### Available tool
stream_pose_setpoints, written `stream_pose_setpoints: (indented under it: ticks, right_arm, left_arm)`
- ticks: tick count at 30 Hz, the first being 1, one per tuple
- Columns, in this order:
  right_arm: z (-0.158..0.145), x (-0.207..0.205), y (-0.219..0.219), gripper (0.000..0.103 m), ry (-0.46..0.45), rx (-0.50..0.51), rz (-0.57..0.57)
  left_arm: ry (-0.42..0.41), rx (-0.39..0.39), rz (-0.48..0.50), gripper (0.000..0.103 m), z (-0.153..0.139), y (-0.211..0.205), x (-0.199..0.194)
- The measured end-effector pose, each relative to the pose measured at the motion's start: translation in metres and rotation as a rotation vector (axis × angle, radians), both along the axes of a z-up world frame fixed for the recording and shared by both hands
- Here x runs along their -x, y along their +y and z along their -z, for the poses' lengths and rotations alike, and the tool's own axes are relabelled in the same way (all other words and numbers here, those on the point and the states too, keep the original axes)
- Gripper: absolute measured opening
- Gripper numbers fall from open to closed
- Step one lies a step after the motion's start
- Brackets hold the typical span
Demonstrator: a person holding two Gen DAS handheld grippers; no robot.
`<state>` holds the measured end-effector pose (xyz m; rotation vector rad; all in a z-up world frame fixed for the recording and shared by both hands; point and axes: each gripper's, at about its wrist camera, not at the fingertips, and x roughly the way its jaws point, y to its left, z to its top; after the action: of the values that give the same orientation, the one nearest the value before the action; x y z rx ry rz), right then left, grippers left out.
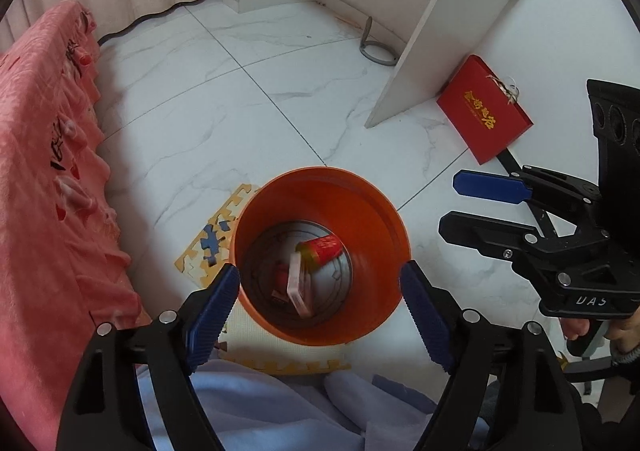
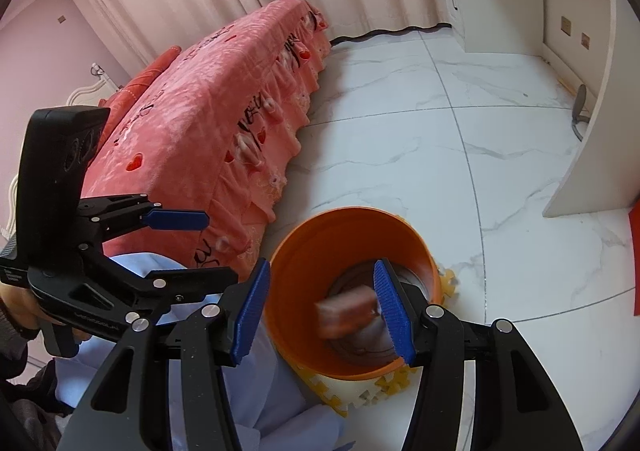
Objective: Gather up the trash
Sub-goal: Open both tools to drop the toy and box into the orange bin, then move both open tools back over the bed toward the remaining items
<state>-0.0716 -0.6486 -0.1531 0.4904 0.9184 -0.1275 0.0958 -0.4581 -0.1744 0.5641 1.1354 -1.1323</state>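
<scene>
My left gripper (image 1: 320, 311) and right gripper (image 2: 320, 305) match: black plastic frames with triangular cut-outs, silver rivet heads, ribbed blue finger pads (image 1: 212, 315). Beside the orange bin (image 1: 384, 211), the right unit's body shows pale lettering and a black camera block with round lenses. Light blue clothing (image 1: 280, 411) is worn.

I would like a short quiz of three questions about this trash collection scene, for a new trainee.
1. True or false: the orange bin is empty.
2. What does the bin stand on? A) pink bedspread B) foam puzzle mat C) desk
3. Which gripper holds trash: the left gripper, the right gripper, or neither?

Key:
1. False: a red can and a flat pink box lie inside.
2. B
3. Neither: both stand open above the bin, fingers apart.
</scene>
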Motion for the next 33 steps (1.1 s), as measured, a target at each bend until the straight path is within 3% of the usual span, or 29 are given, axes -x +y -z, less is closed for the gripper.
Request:
stream_pose_setpoints:
  ticks: [4,9,13,14,24,33]
  right_arm:
    - [-0.013,-0.009,0.019,0.055,-0.021,0.006,-0.050]
    - [-0.034,-0.023,0.045,0.055,-0.057,0.013,-0.123]
    - [-0.053,-0.038,0.075,0.055,-0.088,0.025,-0.211]
    - [-0.059,-0.044,0.086,0.055,-0.098,0.028,-0.239]
    - [-0.100,-0.094,0.206,0.058,-0.191,0.030,-0.527]
    - [-0.122,-0.126,0.314,0.058,-0.237,0.033,-0.742]
  left_arm:
    - [-0.002,0.029,-0.046,0.082,-0.014,0.020,-0.003]
    - [-0.068,0.032,-0.109,0.088,-0.034,0.054,-0.008]
    - [-0.100,0.040,-0.208,0.090,-0.054,0.095,-0.016]
    - [-0.115,0.041,-0.235,0.094,-0.059,0.104,-0.018]
    - [-0.206,0.080,-0.525,0.097,-0.107,0.229,-0.018]
    - [-0.244,0.067,-0.750,0.097,-0.122,0.331,-0.008]
